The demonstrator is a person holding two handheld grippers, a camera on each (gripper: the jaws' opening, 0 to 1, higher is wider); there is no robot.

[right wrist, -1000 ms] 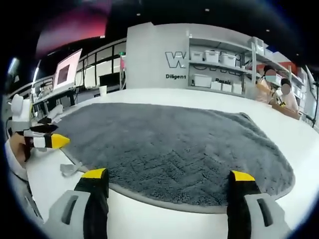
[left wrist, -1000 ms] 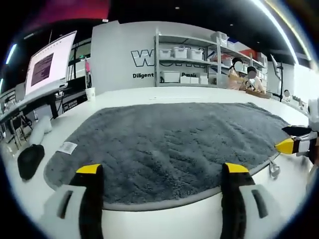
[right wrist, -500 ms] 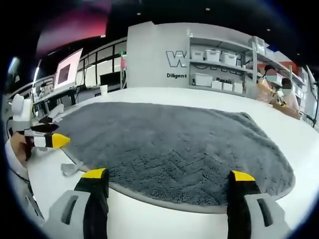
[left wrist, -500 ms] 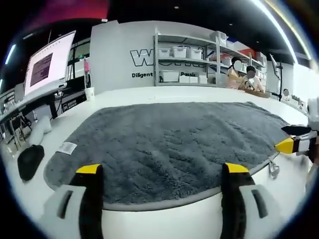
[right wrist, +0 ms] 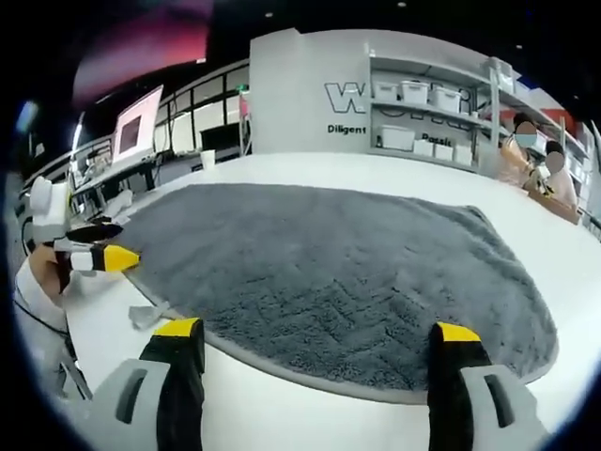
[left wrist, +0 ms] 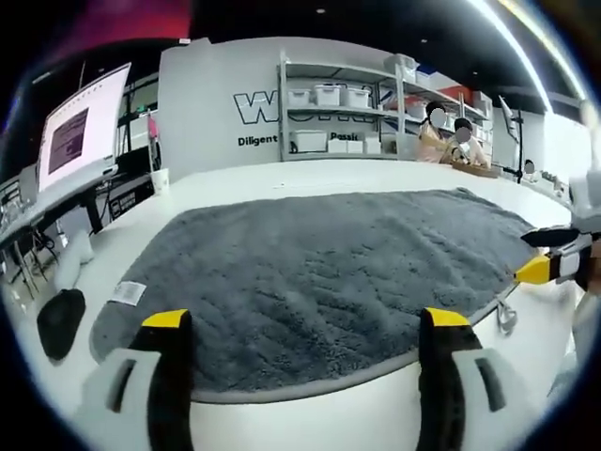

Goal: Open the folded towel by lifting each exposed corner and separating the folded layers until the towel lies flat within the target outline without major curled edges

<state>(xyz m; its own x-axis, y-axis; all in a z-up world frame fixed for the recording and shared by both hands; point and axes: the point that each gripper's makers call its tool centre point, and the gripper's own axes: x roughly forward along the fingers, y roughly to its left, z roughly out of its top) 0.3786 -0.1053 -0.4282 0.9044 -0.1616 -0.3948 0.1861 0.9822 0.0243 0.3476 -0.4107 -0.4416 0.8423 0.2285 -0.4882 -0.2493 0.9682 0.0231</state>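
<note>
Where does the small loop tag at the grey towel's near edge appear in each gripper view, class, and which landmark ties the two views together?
Left gripper view: the small pale loop tag lies on the white table at the fluffy grey towel's right near edge, below the right gripper.
Right gripper view: the tag lies at lower left, below the left gripper.
Shared landmark: the white shelf of storage bins behind the table.

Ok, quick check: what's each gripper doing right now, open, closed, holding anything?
Left gripper: open, holding nothing, jaws wide apart over the near edge of the grey towel.
Right gripper: open, holding nothing, also at the towel's edge.
</note>
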